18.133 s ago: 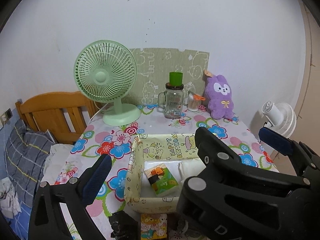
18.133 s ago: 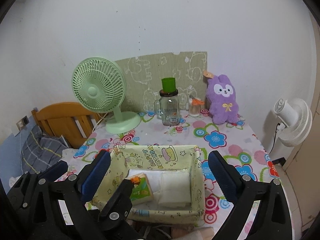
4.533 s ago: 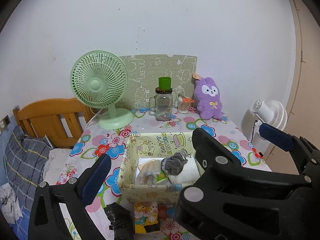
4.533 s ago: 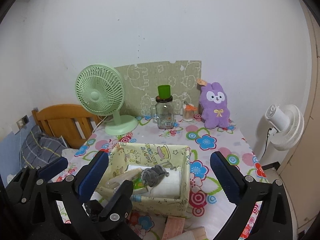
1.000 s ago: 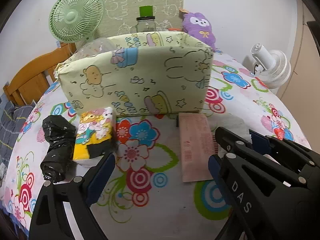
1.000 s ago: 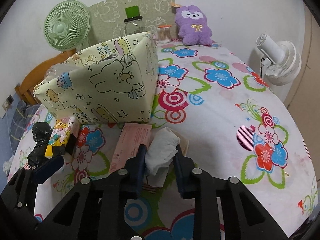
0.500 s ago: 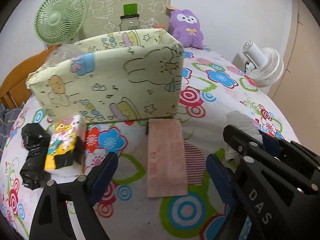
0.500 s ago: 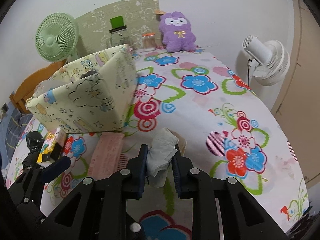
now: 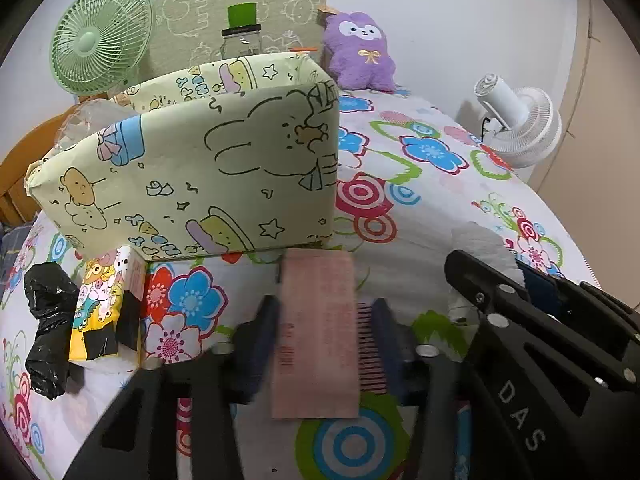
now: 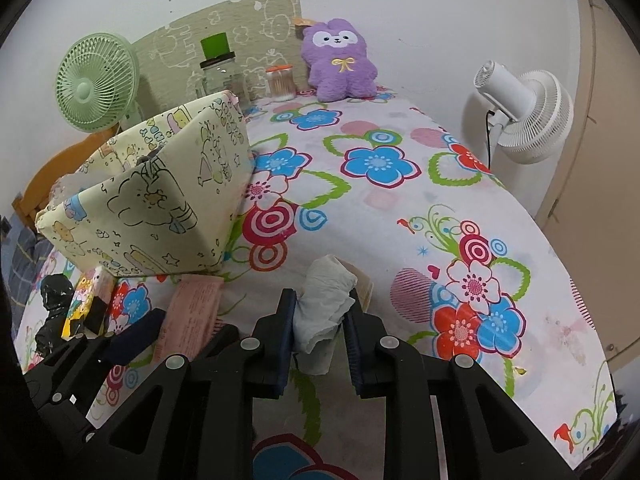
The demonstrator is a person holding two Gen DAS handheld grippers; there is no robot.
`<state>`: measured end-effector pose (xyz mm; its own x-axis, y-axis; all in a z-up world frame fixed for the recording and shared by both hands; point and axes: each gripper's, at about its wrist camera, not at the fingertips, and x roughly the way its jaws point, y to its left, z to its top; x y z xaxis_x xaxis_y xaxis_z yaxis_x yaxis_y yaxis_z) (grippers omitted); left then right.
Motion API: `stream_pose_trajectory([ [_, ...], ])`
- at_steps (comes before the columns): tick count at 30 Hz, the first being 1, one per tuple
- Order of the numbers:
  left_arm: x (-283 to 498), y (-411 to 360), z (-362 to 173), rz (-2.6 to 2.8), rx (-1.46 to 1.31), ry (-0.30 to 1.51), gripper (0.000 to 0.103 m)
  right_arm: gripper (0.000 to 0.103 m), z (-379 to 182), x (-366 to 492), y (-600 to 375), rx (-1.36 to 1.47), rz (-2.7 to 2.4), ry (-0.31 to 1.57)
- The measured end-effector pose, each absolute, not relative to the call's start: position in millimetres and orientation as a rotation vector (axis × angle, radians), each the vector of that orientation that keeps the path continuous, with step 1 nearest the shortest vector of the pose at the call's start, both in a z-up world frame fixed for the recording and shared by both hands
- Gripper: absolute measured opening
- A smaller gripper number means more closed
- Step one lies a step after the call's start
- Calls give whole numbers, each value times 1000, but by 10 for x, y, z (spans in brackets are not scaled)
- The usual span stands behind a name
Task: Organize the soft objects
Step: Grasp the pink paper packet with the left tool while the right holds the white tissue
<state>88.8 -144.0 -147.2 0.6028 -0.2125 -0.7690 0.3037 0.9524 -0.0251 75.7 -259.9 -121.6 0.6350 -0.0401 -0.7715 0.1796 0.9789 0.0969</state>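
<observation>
Bench (image 10: 400, 216) with a white floral cloth fills most of both views. Directly on it: yellow cartoon-print fabric box (image 9: 192, 168) left of centre; pink flat packet (image 9: 316, 332) lying just in front of the box, lower centre in the left wrist view; yellow cartoon tissue pack (image 9: 104, 304) at lower left, beside a black crumpled bag (image 9: 48, 320) at the far left edge. At the back, upper part of frame: green desk fan (image 10: 94, 80) upper left, glass jar with green cup on top (image 10: 220, 68), small jar of cotton swabs (image 10: 280, 82), purple plush toy (image 10: 340, 60) upper centre, patterned green board (image 10: 224, 36) standing behind them.
</observation>
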Motion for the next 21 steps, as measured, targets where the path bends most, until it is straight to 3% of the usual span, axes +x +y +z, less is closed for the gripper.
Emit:
stream_pose_trajectory([
  [21,647,-1036,-1235,-271,63,827,37,26,-954,595,-2228,123,-83,816],
])
